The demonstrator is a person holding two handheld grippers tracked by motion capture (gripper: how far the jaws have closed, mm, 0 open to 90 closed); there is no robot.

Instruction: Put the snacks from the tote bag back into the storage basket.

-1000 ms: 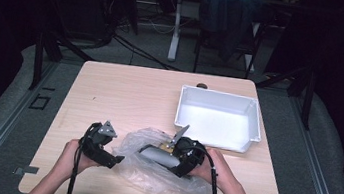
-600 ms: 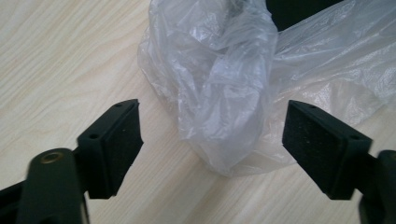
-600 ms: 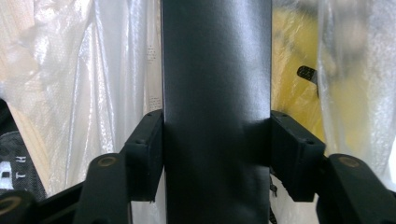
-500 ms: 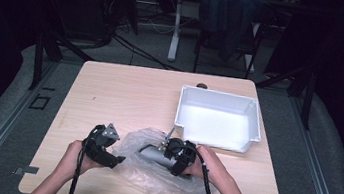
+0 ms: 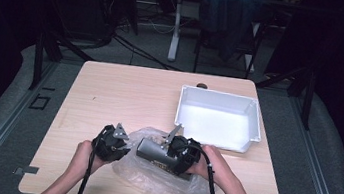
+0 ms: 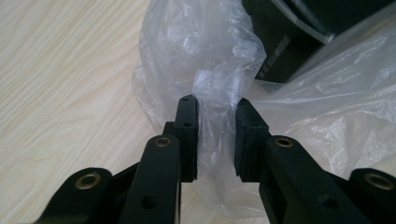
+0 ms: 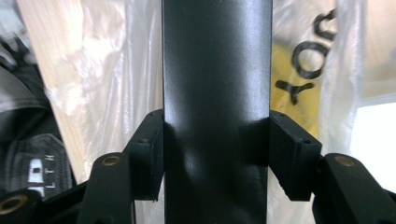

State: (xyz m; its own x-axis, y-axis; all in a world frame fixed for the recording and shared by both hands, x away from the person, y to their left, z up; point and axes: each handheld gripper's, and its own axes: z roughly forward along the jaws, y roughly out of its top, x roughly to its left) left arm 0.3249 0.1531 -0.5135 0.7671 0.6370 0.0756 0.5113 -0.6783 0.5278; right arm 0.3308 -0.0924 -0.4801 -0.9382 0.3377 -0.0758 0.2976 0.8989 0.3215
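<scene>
1. The wooden table (image 5: 124,96) is lying under both grippers, bare wood stretching away beyond the fingertips. The white bin (image 5: 217,117) is sitting on it past the right gripper's tips, well apart from the left gripper.

2. The clear plastic bag (image 5: 149,177) is spreading crumpled across the near table edge, between and below the two grippers. In the left gripper view the film (image 6: 219,60) is bunching up just ahead of the jaws and billowing off to one side of them.

3. The dark box (image 5: 158,153) is lying in the bag's mouth, between the two grippers. In the right gripper view it (image 7: 217,93) is running straight out from between the jaws, with bag film and a yellow label showing beside it.

4. The right gripper (image 5: 183,155) is clamping the dark box: both pads (image 7: 292,154) are pressing flat on its opposite long sides, jaws standing part-way apart at the box's width. Grip is looking firm.

5. The left gripper (image 5: 112,145) is sitting just beside the bag's edge. Its jaws have just been closing, and a gathered fold of film is passing between them. One pad (image 6: 188,135) is touching the fold; the other pad is meeting it too, so the film is being pinched, with a narrow gap left.
</scene>
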